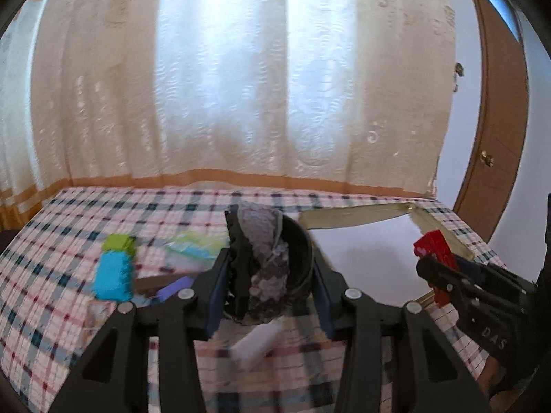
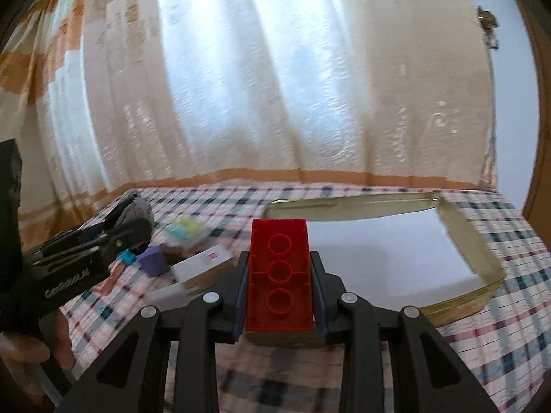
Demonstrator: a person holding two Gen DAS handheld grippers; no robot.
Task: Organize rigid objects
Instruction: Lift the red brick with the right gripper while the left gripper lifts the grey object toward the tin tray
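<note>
In the left wrist view, the left claw (image 1: pixel 270 275) pinches a dark round object wrapped in grey patterned cloth (image 1: pixel 267 258) above the checked bench (image 1: pixel 69 227), where a blue and green block (image 1: pixel 115 268) lies to the left and a shallow gold tray (image 1: pixel 361 215) lined with white to the right. In the right wrist view, the right claw (image 2: pixel 279 275) is clamped on a red building brick (image 2: pixel 279 268), its hollow underside showing, held near the tray's (image 2: pixel 482 258) front-left corner, while a purple block (image 2: pixel 155 260) and a small white box (image 2: pixel 203 268) lie on the cloth at left.
</note>
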